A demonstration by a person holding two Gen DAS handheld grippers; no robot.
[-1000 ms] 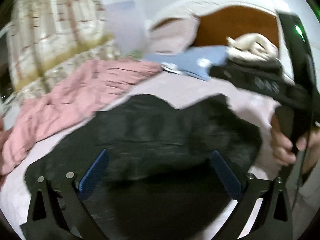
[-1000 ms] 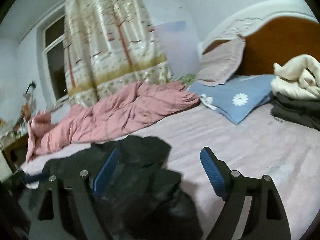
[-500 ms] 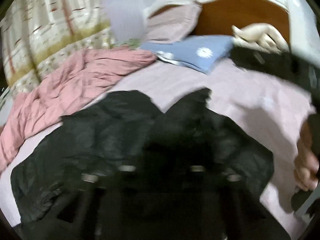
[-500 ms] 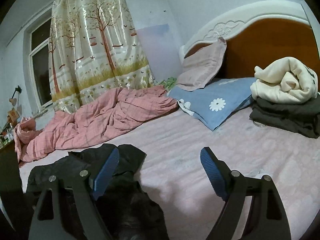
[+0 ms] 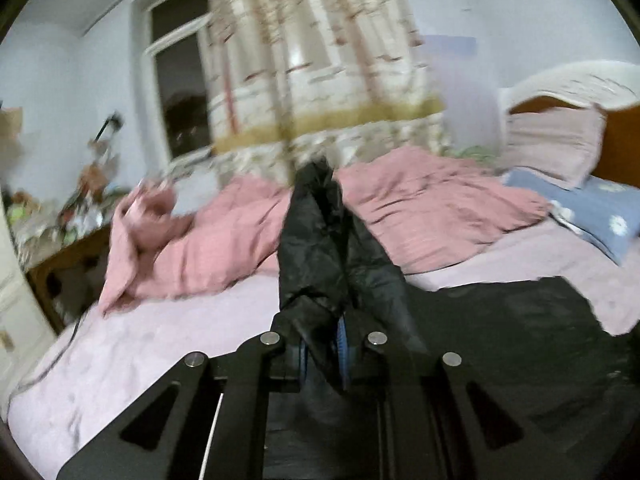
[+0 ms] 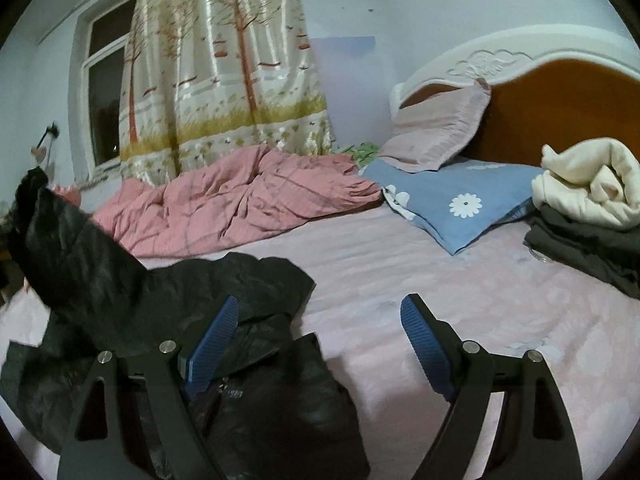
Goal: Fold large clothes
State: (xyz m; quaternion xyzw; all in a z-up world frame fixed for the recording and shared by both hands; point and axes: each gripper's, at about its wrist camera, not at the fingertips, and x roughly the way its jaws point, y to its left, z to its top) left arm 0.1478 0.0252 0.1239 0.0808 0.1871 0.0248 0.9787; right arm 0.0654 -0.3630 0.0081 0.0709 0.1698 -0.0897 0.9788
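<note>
**Fold barely begun**

Sprawls crumpled over the bed below and left of the open, empty right gripper: black jacket. Pinched in the left gripper, just clamped onto one lifted end. Nothing folded yet. Blurred left view; which jacket part is gripped, unclear.

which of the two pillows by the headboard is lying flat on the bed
The blue pillow with white daisies lies flat on the sheet. The plain pink pillow does not: it stands propped against the headboard, its lower edge resting on the blue one.
</note>
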